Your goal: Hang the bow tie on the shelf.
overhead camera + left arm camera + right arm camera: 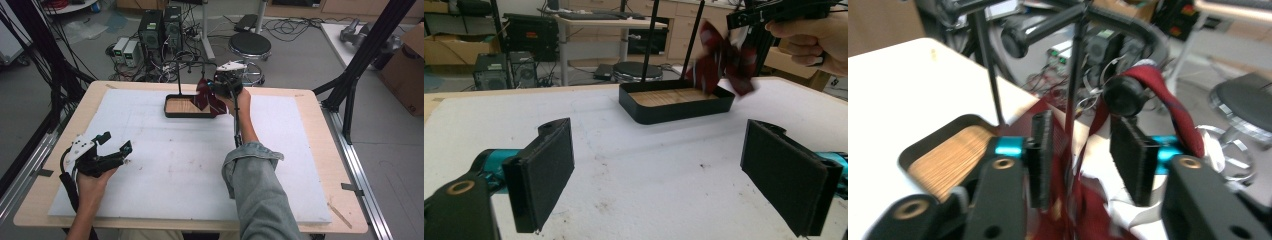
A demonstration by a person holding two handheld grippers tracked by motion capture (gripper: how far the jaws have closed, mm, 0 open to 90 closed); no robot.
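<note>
A dark red striped tie (pixel 205 97) hangs over the top bar of a black stand, whose tray base (pixel 182 107) has a wooden floor and sits at the far middle of the table. My right gripper (pixel 212 87) is up at that bar. In the right gripper view its jaws (pixel 1083 155) stand apart with the tie (pixel 1173 107) draped between and past them, and the pads are not pressing on it. My left gripper (pixel 116 142) rests low at the near left, open and holding nothing (pixel 659 175), and it faces the tray (pixel 674 107) and the tie (pixel 719 62).
A white foam sheet (pixel 175 165) covers most of the wooden table. Behind the table stand a round stool (pixel 249 46), computer towers (pixel 160 27) and tangled cables. A cardboard box (pixel 407 60) and black frame struts are at the right.
</note>
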